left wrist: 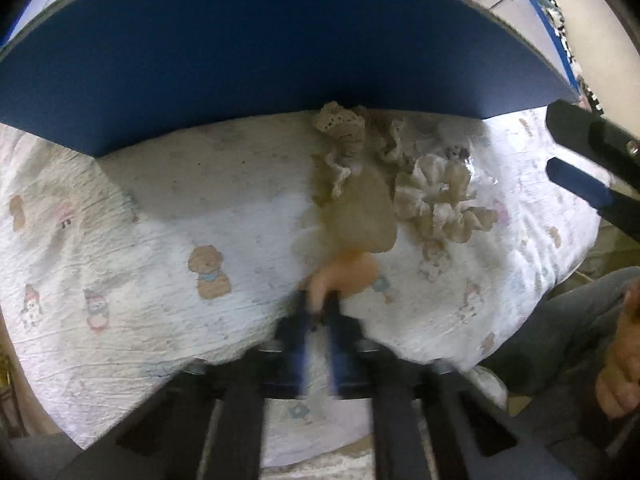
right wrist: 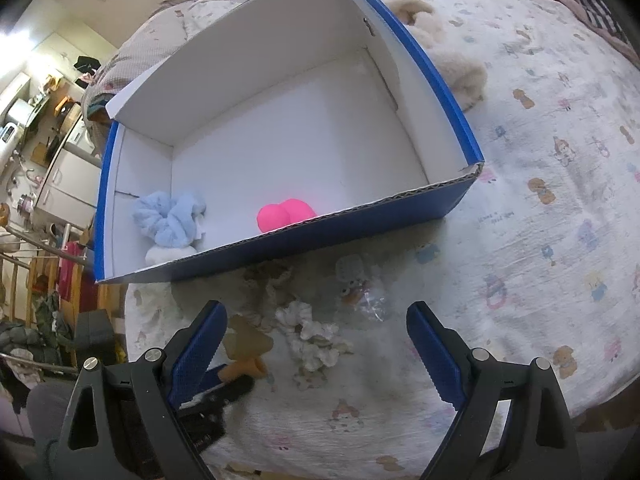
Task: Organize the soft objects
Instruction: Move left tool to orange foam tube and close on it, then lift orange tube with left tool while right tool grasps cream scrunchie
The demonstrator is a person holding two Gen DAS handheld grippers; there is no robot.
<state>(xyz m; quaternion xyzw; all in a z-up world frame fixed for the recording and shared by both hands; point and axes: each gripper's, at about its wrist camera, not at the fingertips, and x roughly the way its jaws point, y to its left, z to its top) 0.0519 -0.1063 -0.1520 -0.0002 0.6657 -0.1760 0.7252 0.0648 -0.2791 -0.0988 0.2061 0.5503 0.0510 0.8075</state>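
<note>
A blue cardboard box (right wrist: pixel 452 108) with a white inside stands on the bed; its outer wall (left wrist: pixel 256 60) fills the top of the left wrist view. Inside lie a light blue scrunchie (right wrist: pixel 170 220) and a pink soft object (right wrist: pixel 285 214). In front of the box lie a beige lace scrunchie (left wrist: pixel 348 148), a cream scrunchie (left wrist: pixel 444 200) and an orange-and-tan soft toy (left wrist: pixel 352 236). My left gripper (left wrist: pixel 320 306) is shut on the toy's orange end, also seen in the right wrist view (right wrist: pixel 244 366). My right gripper (right wrist: pixel 316 344) is open and empty above the cream scrunchie (right wrist: pixel 312 336).
The bedsheet (right wrist: pixel 540 208) has a cartoon print. A fluffy beige plush (right wrist: pixel 452 60) lies beyond the box's right wall. A small clear wrapper with a toy (right wrist: pixel 360 292) lies near the scrunchies. A cluttered room drops off at the bed's left edge.
</note>
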